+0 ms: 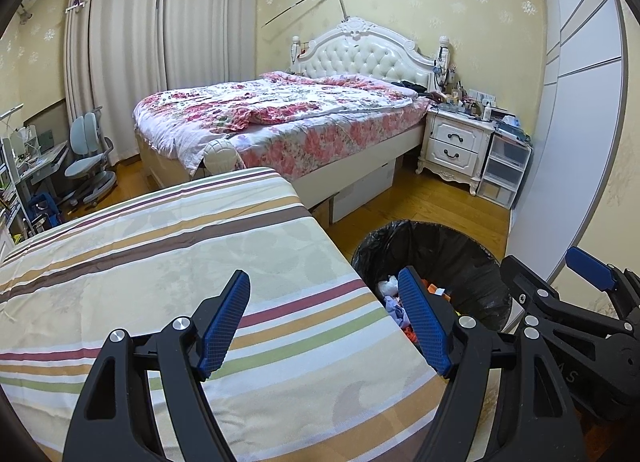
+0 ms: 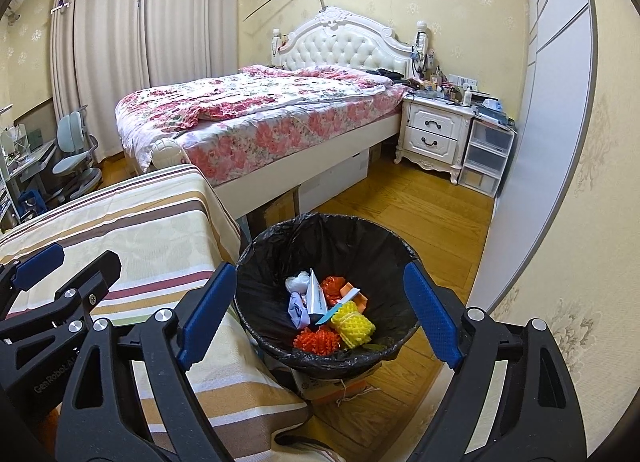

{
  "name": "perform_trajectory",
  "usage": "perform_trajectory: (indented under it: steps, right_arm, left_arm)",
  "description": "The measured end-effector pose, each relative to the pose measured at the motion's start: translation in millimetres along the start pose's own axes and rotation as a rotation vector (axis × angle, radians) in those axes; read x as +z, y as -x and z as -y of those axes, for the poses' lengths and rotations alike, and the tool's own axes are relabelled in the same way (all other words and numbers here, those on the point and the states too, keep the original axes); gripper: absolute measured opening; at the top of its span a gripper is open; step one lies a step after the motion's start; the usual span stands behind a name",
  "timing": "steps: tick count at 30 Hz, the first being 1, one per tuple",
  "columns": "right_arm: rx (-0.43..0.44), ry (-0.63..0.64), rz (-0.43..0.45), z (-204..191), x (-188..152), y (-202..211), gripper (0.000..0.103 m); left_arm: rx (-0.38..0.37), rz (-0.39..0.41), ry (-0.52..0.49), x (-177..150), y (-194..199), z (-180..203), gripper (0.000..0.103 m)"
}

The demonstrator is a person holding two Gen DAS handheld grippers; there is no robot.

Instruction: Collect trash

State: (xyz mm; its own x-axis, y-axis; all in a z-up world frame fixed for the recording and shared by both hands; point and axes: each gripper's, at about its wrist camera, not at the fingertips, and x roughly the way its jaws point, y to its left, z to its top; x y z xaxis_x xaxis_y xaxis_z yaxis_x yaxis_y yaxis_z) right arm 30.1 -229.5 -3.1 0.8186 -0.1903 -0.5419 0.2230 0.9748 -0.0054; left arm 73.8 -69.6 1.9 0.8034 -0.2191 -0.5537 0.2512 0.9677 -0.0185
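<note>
A bin lined with a black bag (image 2: 280, 232) stands on the wooden floor beside the striped tablecloth (image 2: 152, 221). Inside lie a yellow foam net (image 2: 352, 324), an orange foam net (image 2: 318, 342), a white carton (image 2: 316, 294) and a purple wad (image 2: 298, 308). My right gripper (image 2: 319, 266) hangs open above the bin with nothing between its fingers. My left gripper (image 1: 323, 274) is open and empty over the cloth's right edge, close beside the right gripper (image 1: 540, 258). In the left wrist view the bin (image 1: 440, 246) is partly hidden behind a finger.
A bed with a floral quilt (image 2: 260, 109) fills the back of the room. To its right are a white nightstand (image 2: 434, 133) and plastic drawers (image 2: 486, 157). A wardrobe door (image 2: 540, 141) runs along the right, with a desk chair (image 2: 74, 157) at the left. A cardboard box (image 2: 332, 386) sits under the bin.
</note>
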Motion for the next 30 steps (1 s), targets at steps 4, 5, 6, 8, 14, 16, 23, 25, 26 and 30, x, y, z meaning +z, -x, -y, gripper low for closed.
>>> perform_trajectory:
  steps: [4,5,6,8,14,16,23,25,26,30]
  right_arm:
    - [0.001,-0.001,0.001,0.3,-0.4,-0.1,0.084]
    - [0.001,0.000,0.001,0.4,-0.4,1.0,0.084]
    - [0.001,0.000,0.001,0.4,-0.5,1.0,0.084]
    - [0.002,0.000,0.002,0.2,-0.2,1.4,0.084]
    - [0.001,-0.001,0.002,-0.1,0.3,2.6,0.084]
    - [0.001,-0.001,0.002,0.0,-0.1,2.4,0.084]
    - [0.001,-0.001,0.002,-0.1,-0.2,2.5,0.084]
    - [0.001,-0.001,0.002,0.0,-0.6,2.2,0.084]
    - [0.001,-0.001,0.003,0.1,-0.7,2.2,0.084]
    - [0.000,-0.001,0.003,0.0,-0.8,2.1,0.084]
  left_arm:
    - [0.001,-0.001,0.001,-0.1,0.2,-0.7,0.074]
    - [0.000,-0.001,0.001,-0.7,0.8,-1.5,0.074]
    - [0.000,-0.002,0.002,-0.6,0.7,-1.6,0.074]
    - [0.001,-0.001,0.002,-0.5,1.3,-1.8,0.074]
    - [0.000,0.000,0.001,-0.6,1.3,-2.2,0.074]
    - [0.000,-0.001,0.001,-0.7,1.1,-2.1,0.074]
    - [0.000,-0.001,0.002,-0.7,1.1,-2.2,0.074]
    - [0.000,-0.001,0.002,-0.7,1.1,-2.3,0.074]
    - [0.000,-0.001,0.003,-0.7,1.1,-2.4,0.074]
    - [-0.001,0.000,0.003,-0.5,1.2,-2.5,0.074]
